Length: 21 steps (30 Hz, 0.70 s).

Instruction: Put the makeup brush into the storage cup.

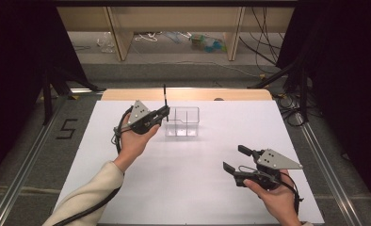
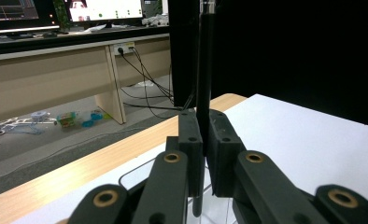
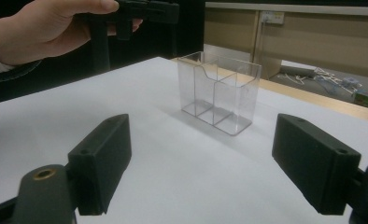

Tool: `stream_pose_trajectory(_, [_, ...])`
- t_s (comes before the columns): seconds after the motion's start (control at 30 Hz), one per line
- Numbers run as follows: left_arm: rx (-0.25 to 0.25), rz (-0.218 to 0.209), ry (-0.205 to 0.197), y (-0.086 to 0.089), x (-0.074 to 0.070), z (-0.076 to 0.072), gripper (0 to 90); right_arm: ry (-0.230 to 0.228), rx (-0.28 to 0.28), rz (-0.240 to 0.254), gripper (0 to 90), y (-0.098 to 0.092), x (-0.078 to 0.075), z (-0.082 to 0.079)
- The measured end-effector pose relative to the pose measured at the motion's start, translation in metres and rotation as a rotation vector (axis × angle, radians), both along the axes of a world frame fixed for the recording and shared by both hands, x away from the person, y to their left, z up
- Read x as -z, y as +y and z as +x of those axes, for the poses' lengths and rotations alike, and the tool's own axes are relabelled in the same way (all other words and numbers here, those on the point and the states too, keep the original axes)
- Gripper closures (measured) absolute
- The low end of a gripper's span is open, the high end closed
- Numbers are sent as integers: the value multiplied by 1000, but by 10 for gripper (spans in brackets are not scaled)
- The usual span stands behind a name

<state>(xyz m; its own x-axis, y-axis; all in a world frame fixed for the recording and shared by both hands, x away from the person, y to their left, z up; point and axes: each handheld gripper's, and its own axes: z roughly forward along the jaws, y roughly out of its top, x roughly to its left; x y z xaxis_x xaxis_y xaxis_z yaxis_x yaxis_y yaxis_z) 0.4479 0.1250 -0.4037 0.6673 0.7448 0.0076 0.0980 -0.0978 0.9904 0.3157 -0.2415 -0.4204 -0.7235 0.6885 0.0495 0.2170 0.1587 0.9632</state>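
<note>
Left hand-held gripper (image 1: 164,112) is clamped on an upright black pen (image 1: 165,101), apparently just above the left end of the clear plastic organiser (image 1: 182,121) at the counter's (image 1: 193,188) far centre. Right hand-held gripper (image 1: 234,158), near right, stands wide open and empty.

Black curtains (image 1: 14,56) flank a grey carpeted floor (image 1: 174,70); beyond stand pale wooden desk legs (image 1: 120,37) and loose cables (image 1: 263,42)
</note>
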Motion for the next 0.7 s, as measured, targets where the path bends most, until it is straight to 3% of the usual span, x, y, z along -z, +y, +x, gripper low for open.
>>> stream_pose_trajectory(0.7, [-3, -1, 4, -3, 1, 8, 853, 3, -2, 0, 209, 0, 0, 0])
